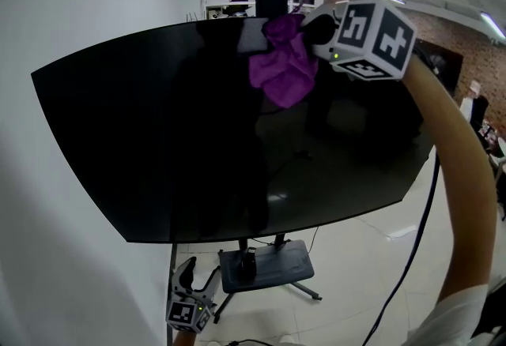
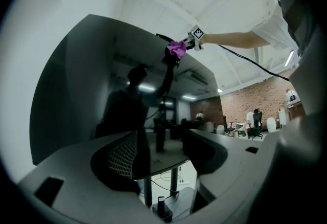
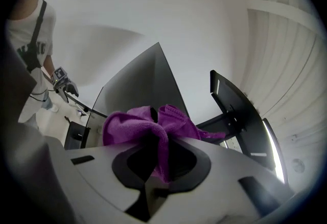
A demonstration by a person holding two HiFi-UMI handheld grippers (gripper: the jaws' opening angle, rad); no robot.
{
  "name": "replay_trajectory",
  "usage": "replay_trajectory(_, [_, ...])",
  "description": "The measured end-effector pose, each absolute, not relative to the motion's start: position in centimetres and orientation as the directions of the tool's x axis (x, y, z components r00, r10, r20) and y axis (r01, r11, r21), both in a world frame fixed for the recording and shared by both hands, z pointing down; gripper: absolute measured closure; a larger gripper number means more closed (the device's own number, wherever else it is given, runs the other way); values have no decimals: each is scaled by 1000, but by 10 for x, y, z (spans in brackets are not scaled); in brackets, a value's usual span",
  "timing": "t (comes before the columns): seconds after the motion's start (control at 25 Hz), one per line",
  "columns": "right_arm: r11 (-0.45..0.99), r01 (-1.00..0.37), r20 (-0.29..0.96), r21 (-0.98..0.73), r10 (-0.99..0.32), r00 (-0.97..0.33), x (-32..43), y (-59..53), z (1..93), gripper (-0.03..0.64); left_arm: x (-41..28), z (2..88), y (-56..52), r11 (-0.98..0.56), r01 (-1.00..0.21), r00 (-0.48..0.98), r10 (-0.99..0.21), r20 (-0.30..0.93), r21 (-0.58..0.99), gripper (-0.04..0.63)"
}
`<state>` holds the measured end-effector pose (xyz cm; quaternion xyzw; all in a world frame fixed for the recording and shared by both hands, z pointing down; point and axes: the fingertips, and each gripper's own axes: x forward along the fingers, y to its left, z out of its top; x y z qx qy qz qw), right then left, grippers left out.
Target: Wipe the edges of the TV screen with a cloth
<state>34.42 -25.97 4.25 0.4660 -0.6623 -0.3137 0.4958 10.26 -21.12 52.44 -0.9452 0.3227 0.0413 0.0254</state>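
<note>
In the head view, your right gripper is nearest the lens, in the upper right of the frame. Its marker cube faces you, and your bare forearm runs down the right edge. Its jaws are clamped on a bunched purple cloth. The cloth lies against the top edge of the dark TV screen, just right of the middle, and hangs a little way down the glass. At the bottom left your left gripper hangs low, below the screen's lower edge and well apart from the cloth. The black stand base sits on the floor beside it.

In the left gripper view, the two jaws fill the lower half of the frame. They stand wide apart with nothing between them, and only the stand and floor show through the gap. The TV screen rises on the left. The cloth is a small purple spot at its top edge, just above centre.

In the right gripper view, the jaws are closed tight on the cloth, which bulges out above them at centre. The TV screen slants up behind it, and your left gripper is small at the left.
</note>
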Motion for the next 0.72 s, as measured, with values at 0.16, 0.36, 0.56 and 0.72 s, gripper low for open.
replay_trajectory(0.16, [223, -338, 220, 914, -974, -49, 367, -244, 9, 565, 129, 522, -203, -823, -567, 822, -564, -76, -28, 328])
replay_trajectory(0.36, [144, -381, 149, 913, -989, -17, 395, -247, -23, 561, 152, 519, -208, -841, -540, 841, -534, -88, -48, 328])
replay_trajectory(0.56, [71, -422, 114, 904, -990, 79, 447, -236, -32, 560, 158, 519, -211, -841, -539, 841, -534, -86, -42, 328])
replay_trajectory(0.72, [-6, -482, 96, 876, -978, 186, 514, -211, -37, 560, 164, 517, -215, -838, -546, 836, -542, -85, -27, 328])
